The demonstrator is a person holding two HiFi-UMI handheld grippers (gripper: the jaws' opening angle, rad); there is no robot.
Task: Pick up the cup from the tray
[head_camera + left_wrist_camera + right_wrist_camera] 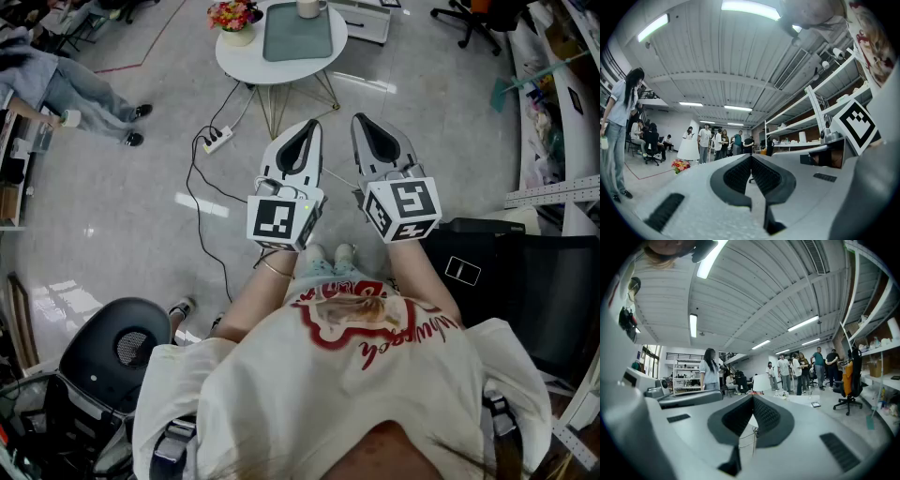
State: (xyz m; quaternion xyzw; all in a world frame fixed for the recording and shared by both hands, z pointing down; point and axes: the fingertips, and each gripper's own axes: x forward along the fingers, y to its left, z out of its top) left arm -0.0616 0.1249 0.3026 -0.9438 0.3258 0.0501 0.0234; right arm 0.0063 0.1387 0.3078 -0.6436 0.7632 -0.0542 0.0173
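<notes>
Head view: the white cup (307, 7) stands on the tray (295, 42) on the round tabletop (232, 58), well apart from the left hand-held gripper (312, 127) and right hand-held gripper (362, 122), both closed on nothing. It is likely rigid, light, smooth and breakable, so pinch its wall at the rim.

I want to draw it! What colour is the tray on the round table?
Dull grey-green. The tray shows best in the head view.

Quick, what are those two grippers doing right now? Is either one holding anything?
Left gripper: closed, holding nothing.
Right gripper: closed, holding nothing.
</notes>
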